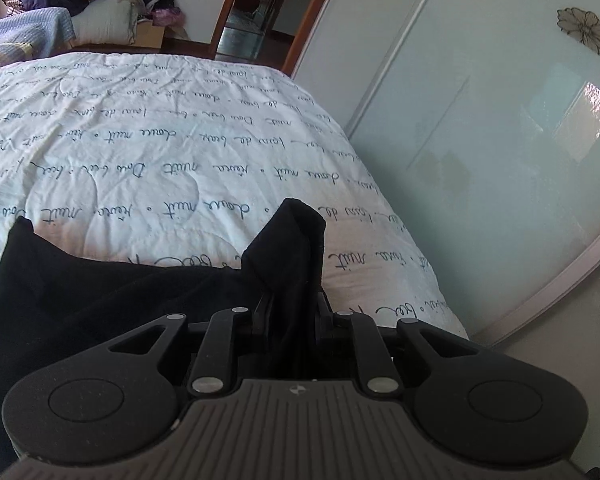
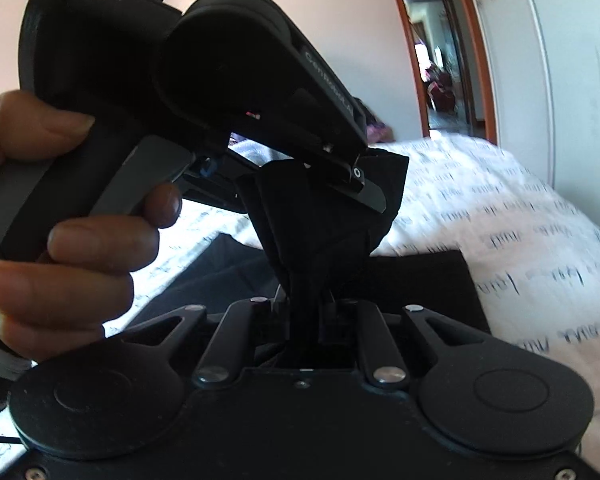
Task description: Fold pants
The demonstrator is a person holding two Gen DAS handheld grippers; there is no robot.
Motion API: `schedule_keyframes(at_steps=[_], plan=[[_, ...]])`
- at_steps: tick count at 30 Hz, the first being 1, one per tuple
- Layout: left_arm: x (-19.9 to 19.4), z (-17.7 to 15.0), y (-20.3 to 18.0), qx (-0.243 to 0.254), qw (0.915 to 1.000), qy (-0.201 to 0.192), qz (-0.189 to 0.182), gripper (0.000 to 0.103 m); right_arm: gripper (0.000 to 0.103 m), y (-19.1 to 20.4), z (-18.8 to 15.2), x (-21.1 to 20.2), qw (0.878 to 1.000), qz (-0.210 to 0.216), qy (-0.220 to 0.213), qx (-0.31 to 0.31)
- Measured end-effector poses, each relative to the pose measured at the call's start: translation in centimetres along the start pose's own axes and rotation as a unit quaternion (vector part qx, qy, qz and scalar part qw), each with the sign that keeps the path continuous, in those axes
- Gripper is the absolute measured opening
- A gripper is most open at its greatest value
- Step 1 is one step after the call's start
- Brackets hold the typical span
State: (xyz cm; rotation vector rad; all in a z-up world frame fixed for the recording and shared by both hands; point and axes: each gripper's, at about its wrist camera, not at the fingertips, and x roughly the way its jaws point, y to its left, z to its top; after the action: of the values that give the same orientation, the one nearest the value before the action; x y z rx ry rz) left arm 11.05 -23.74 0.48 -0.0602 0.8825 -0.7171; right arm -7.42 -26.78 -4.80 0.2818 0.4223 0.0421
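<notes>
Two handheld grippers, left gripper point(image 1: 292, 304) and right gripper point(image 2: 306, 300), each pinch black pants point(image 1: 100, 300) (bunched cloth) above a script-printed bedspread point(image 1: 160, 140), close together.

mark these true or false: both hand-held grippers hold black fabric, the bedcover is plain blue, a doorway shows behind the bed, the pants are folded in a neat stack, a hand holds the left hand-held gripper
1. Both hand-held grippers hold black fabric: true. The left hand-held gripper and right hand-held gripper each pinch the black pants.
2. The bedcover is plain blue: false. The bedcover is white with handwritten script.
3. A doorway shows behind the bed: true, the doorway.
4. The pants are neatly stacked: false. They hang bunched from the grippers.
5. A hand holds the left gripper: true, the hand.
</notes>
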Motion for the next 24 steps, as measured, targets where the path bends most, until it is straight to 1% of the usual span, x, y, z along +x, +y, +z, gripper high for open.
schedule_keyframes(at_steps=[3, 8, 10, 11, 12, 13, 15, 16, 18, 19, 21, 22, 23, 24], plan=[[1.3, -0.5, -0.6, 0.009, 0.9999, 0.011, 0.004, 0.017, 0.011, -0.8, -0.5, 0.4, 1.000, 0.003, 0.009, 0.029], [2.4, -0.6, -1.4, 0.018, 0.9995, 0.024, 0.002, 0.018, 0.011, -1.3, -0.8, 0.9, 0.999, -0.002, 0.012, 0.052], [2.8, -0.5, -1.7, 0.021, 0.9994, 0.029, -0.002, 0.020, 0.011, -1.6, -0.6, 1.3, 0.998, -0.005, 0.014, 0.061], [3.0, -0.5, -1.7, 0.021, 0.9992, 0.033, -0.012, 0.028, 0.011, -2.1, 0.0, 1.9, 0.997, -0.007, 0.018, 0.069], [3.3, -0.3, -1.7, 0.019, 0.9988, 0.038, -0.024, 0.035, 0.016, -2.6, 0.7, 2.2, 0.997, -0.010, 0.021, 0.080], [3.6, -0.2, -1.7, 0.012, 0.9981, 0.045, -0.041, 0.039, 0.026, -2.9, 0.8, 2.3, 0.995, -0.012, 0.025, 0.091], [3.7, -0.2, -1.9, 0.007, 0.9967, 0.046, -0.066, 0.050, 0.032, -4.1, 1.8, 2.9, 0.993, -0.014, 0.027, 0.111], [3.7, -0.1, -2.2, 0.014, 0.9965, 0.043, -0.070, 0.051, 0.034, -4.5, 1.8, 2.7, 0.992, -0.009, 0.029, 0.119], [3.4, -0.2, -2.8, 0.025, 0.9971, 0.035, -0.062, 0.054, 0.035, -5.3, 2.1, 2.1, 0.991, -0.005, 0.033, 0.133], [3.1, -0.2, -2.9, 0.028, 0.9972, 0.030, -0.063, 0.055, 0.037, -5.7, 2.3, 1.9, 0.991, -0.007, 0.032, 0.133], [2.5, -0.2, -2.7, 0.029, 0.9971, 0.023, -0.066, 0.062, 0.042, -5.8, 2.6, 0.8, 0.992, -0.007, 0.035, 0.119], [2.1, -0.3, -2.4, 0.028, 0.9974, 0.018, -0.064, 0.065, 0.043, -5.9, 2.9, 0.6, 0.994, -0.014, 0.036, 0.105], [1.7, -0.3, -2.0, 0.026, 0.9978, 0.012, -0.060, 0.072, 0.044, -5.7, 3.2, 0.3, 0.995, -0.030, 0.034, 0.091], [1.4, -0.4, -1.6, 0.024, 0.9983, 0.008, -0.052, 0.076, 0.048, -5.5, 3.5, 0.2, 0.995, -0.057, 0.029, 0.072]])
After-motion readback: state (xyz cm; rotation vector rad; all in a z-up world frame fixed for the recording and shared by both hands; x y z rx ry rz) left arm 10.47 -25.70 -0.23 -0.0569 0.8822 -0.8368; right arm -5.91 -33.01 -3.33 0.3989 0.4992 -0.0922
